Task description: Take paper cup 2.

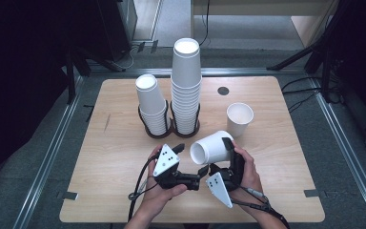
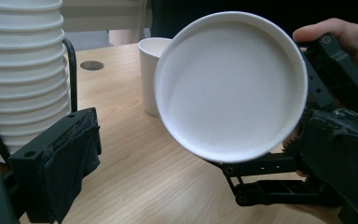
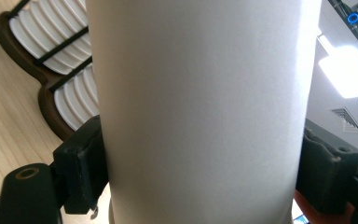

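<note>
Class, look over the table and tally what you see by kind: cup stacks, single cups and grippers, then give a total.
Cup stacks: 2, a short stack and a tall stack
Single cups: 2, a standing cup and a held cup
Grippers: 2, left gripper, right gripper
Total: 6

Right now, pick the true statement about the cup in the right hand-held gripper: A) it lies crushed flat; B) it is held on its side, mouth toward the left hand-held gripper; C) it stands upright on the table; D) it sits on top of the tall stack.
B: the right hand-held gripper clamps the cup sideways, its open mouth facing the left hand-held gripper.
</note>
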`<act>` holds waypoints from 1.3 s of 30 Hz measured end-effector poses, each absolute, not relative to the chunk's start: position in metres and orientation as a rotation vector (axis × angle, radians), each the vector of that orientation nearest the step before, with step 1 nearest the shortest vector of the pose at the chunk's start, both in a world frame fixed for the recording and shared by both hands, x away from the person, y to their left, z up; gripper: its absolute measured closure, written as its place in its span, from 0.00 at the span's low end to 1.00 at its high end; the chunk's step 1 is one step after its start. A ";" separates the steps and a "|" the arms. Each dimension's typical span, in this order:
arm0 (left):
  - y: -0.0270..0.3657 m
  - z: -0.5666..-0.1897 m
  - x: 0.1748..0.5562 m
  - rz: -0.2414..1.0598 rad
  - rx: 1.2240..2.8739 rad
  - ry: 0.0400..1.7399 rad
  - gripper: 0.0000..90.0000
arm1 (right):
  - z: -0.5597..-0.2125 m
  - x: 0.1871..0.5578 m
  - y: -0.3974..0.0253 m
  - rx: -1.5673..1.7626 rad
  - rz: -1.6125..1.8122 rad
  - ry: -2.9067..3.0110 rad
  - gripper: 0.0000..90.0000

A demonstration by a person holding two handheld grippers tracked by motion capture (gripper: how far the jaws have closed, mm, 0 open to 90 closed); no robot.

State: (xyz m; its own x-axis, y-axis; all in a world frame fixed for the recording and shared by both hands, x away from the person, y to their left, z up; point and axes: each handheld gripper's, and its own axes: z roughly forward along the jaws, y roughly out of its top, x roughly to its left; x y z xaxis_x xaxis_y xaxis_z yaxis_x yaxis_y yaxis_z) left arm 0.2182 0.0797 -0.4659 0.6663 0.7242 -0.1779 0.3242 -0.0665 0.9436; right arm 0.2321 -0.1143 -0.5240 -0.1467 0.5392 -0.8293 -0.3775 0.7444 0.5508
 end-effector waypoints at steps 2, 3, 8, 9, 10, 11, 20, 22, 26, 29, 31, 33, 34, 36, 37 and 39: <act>0.080 -0.466 0.218 0.402 1.661 0.865 0.00 | -0.524 0.231 -0.113 0.122 0.801 1.523 0.18; 0.080 -0.466 0.218 0.401 1.660 0.864 0.00 | -0.524 0.230 -0.112 0.114 0.804 1.524 0.18; 0.079 -0.466 0.218 0.397 1.666 0.858 0.00 | -0.524 0.228 -0.109 0.084 0.812 1.526 0.18; 0.079 -0.466 0.218 0.396 1.671 0.855 0.00 | -0.524 0.227 -0.109 0.077 0.809 1.524 0.18; 0.078 -0.466 0.218 0.393 1.674 0.850 0.00 | -0.524 0.227 -0.108 0.069 0.810 1.522 0.18; 0.078 -0.466 0.218 0.388 1.677 0.846 0.00 | -0.524 0.226 -0.108 0.064 0.815 1.526 0.18; 0.076 -0.466 0.218 0.367 1.698 0.847 0.00 | -0.524 0.223 -0.106 0.014 0.814 1.524 0.18; 0.076 -0.466 0.219 0.366 1.698 0.846 0.03 | -0.525 0.223 -0.105 0.012 0.819 1.527 0.18; 0.078 -0.466 0.220 0.351 1.697 0.844 0.04 | -0.525 0.222 -0.105 -0.009 0.826 1.527 0.18; 0.079 -0.466 0.220 0.349 1.693 0.845 0.05 | -0.525 0.221 -0.104 -0.016 0.831 1.526 0.18; 0.079 -0.466 0.220 0.353 1.694 0.847 0.06 | -0.525 0.220 -0.103 -0.021 0.833 1.526 0.18; 0.078 -0.466 0.220 0.349 1.693 0.852 0.06 | -0.526 0.220 -0.102 -0.026 0.828 1.526 0.18; 0.078 -0.466 0.219 0.351 1.694 0.852 0.07 | -0.525 0.220 -0.102 -0.033 0.826 1.526 0.18; 0.077 -0.466 0.219 0.360 1.698 0.851 0.12 | -0.526 0.219 -0.102 -0.033 0.824 1.529 0.17; 0.077 -0.466 0.218 0.360 1.700 0.847 0.13 | -0.526 0.220 -0.102 -0.032 0.821 1.526 0.17; 0.075 -0.466 0.218 0.374 1.707 0.843 0.15 | -0.526 0.220 -0.102 -0.025 0.818 1.526 0.17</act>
